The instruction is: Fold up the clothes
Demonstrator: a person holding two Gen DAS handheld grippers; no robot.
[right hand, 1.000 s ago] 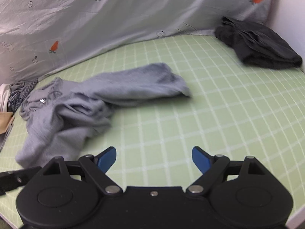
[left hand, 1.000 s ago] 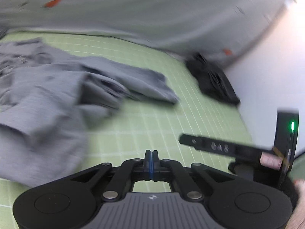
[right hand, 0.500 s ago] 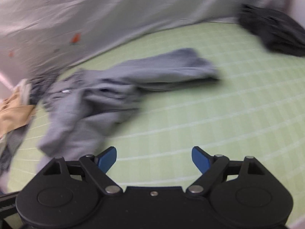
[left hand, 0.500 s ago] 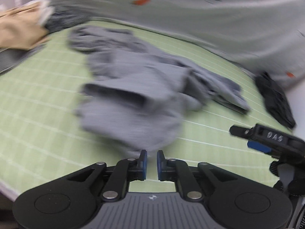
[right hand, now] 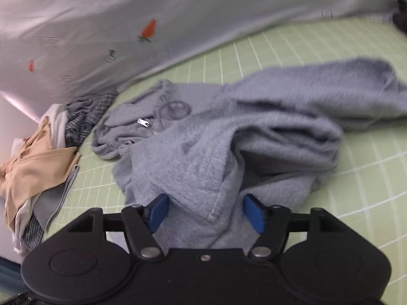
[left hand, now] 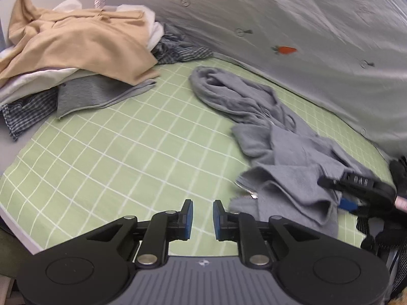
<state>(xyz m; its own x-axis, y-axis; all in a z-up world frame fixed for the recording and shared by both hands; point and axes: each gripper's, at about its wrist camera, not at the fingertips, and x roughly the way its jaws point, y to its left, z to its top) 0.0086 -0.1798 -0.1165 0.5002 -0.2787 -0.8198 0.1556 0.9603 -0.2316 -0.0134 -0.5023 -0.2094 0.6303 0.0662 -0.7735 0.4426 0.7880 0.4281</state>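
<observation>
Hoodie hem lies between closing right tongs; green sheet bare leftward.

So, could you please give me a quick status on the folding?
Left tool opening, empty, over bare sheet. Right tool closing around grey hoodie hem, not yet pinched. Hoodie crumpled, unfolded. Nothing blocking.

One grey zip hoodie lies crumpled toward the right edge of the green checked mat. One pile of clothes sits at the mat's far left corner; in it can be counted one tan garment, one folded grey piece, two patches of blue checked fabric that may be one garment or two, and white layers too bunched to count. One dark garment shows at the far right corner. Two grippers: the left gripper and the right gripper.
</observation>
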